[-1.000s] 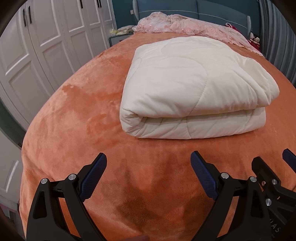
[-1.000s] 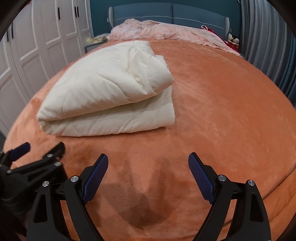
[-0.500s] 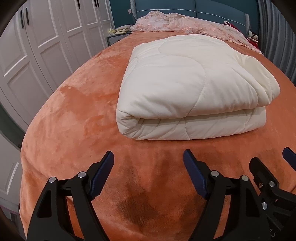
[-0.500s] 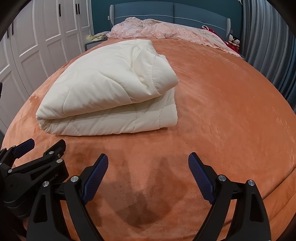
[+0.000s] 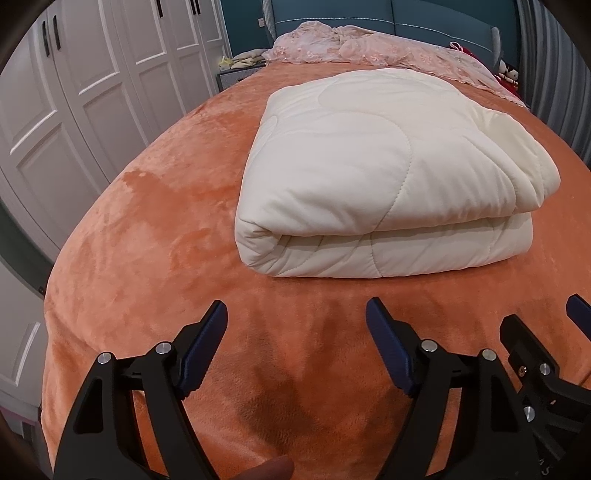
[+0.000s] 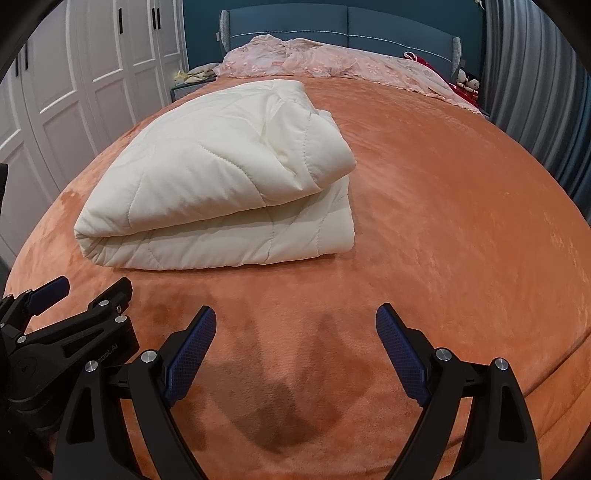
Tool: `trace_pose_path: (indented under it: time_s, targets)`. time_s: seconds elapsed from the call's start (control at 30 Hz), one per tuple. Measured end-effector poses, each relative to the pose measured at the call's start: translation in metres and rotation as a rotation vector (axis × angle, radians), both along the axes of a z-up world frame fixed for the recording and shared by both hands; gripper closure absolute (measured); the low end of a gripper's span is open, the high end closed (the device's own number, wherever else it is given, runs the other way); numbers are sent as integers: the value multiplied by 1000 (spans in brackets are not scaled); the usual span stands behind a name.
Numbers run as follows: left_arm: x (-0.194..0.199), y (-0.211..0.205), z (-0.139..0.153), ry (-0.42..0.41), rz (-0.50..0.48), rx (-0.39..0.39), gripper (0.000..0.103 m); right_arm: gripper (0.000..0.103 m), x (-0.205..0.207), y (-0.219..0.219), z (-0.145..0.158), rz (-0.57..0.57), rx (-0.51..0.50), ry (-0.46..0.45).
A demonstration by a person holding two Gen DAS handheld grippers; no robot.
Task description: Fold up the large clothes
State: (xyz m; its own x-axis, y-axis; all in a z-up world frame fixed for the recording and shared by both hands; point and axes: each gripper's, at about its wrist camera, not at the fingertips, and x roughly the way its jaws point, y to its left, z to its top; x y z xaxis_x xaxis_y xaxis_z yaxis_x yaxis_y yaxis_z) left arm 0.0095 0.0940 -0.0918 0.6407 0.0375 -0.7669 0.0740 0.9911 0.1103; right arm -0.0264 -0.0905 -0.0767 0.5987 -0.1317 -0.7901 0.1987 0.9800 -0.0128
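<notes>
A cream quilted duvet (image 5: 369, 184) lies folded into a thick stack on the orange plush bed cover (image 5: 147, 240). Its rounded fold faces me. In the right wrist view the duvet (image 6: 221, 177) sits left of centre, its top layer bunched at the right end. My left gripper (image 5: 295, 306) hovers over bare orange cover just short of the duvet, open, nothing between its blue pads. My right gripper (image 6: 295, 312) hangs beside it to the right, open wide and empty. Each gripper shows at the edge of the other's view: the left gripper (image 6: 88, 288) and the right gripper (image 5: 535, 332).
White wardrobe doors (image 5: 74, 92) line the left side. A pink lace spread (image 5: 369, 40) lies bunched at the blue headboard (image 6: 351, 26), with a small bedside table (image 6: 192, 79) to its left. Grey curtains (image 6: 535, 74) hang at the right. A person's fingertip (image 5: 266, 469) shows at the bottom edge.
The left gripper's jaws have narrowed a little since the earliest frame and then held. Both grippers and the duvet have stayed where they were.
</notes>
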Motion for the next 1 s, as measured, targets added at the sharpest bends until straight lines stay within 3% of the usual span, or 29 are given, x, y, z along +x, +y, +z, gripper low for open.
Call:
trace_pose_path:
  time_s: [1.0]
  targets:
    - [-1, 1, 0, -2, 7, -1, 28, 17, 1, -1, 2, 0, 2, -2]
